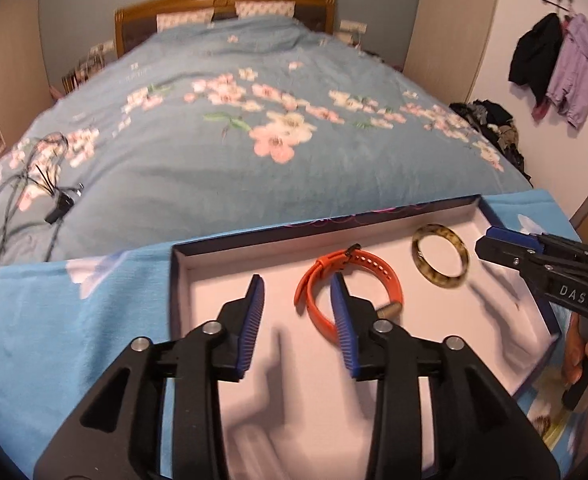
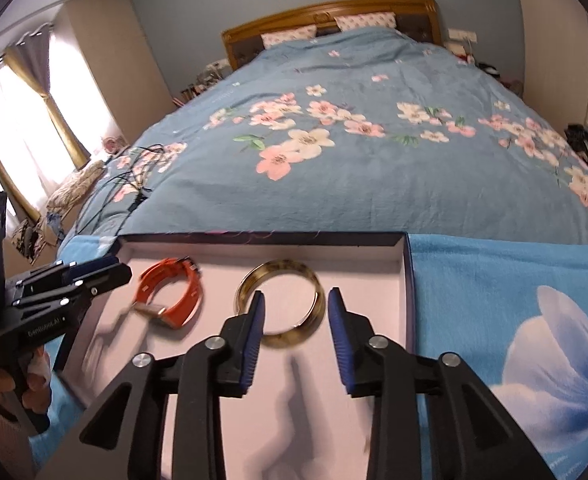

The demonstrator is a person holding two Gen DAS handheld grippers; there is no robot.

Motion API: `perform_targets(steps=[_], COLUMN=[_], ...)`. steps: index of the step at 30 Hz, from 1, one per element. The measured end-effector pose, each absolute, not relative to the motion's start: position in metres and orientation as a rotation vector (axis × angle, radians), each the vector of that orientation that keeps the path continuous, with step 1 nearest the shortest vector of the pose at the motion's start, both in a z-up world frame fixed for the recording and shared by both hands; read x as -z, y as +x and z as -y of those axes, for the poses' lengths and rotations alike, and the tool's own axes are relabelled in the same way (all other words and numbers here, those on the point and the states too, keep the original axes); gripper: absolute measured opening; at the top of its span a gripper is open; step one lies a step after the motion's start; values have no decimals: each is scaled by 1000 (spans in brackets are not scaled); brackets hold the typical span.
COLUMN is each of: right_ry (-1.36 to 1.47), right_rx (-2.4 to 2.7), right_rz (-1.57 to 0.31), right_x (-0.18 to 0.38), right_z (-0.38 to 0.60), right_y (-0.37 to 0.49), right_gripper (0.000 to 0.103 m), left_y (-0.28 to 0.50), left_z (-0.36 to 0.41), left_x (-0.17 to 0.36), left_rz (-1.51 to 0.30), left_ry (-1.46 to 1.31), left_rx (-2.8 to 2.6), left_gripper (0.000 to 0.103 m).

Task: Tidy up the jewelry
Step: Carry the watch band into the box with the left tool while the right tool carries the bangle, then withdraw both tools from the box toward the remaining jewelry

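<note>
Two claws hovering over a shallow box of bracelets at the foot of the bed.

The left claw (image 1: 297,284) is gaping wide and holding nothing, its right finger crossing the orange watch strap (image 1: 349,280), likely lining up a pinch. The right claw (image 2: 294,300) is also spread and empty, straddling the near rim of the tortoiseshell bangle (image 2: 280,304), which is lying at three o'clock from the strap. Both pieces are resting inside the tray (image 2: 407,280), apart, on the pale lining.
</note>
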State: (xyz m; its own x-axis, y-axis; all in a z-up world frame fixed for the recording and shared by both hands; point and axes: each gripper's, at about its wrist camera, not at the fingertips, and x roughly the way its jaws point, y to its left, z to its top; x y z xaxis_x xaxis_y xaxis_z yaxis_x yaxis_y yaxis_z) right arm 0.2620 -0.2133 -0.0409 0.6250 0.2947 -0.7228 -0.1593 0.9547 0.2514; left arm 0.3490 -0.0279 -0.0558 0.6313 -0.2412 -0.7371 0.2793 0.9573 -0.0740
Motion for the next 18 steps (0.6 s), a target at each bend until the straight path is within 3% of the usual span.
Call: perform_targets(steps=[2,18], right_ry=[162,62], right_rx=[-288,-483], right_rz=[-838,-798], right_x=[35,26], right_z=[215,214], right_y=[246,96], right_gripper=[40,40], left_y=[327,155], left_z=[28,3], left_x=[50,39], left_rz=[-802,-660], left_ry=[70,78], left_rx=[310,442], left_gripper=[42,55])
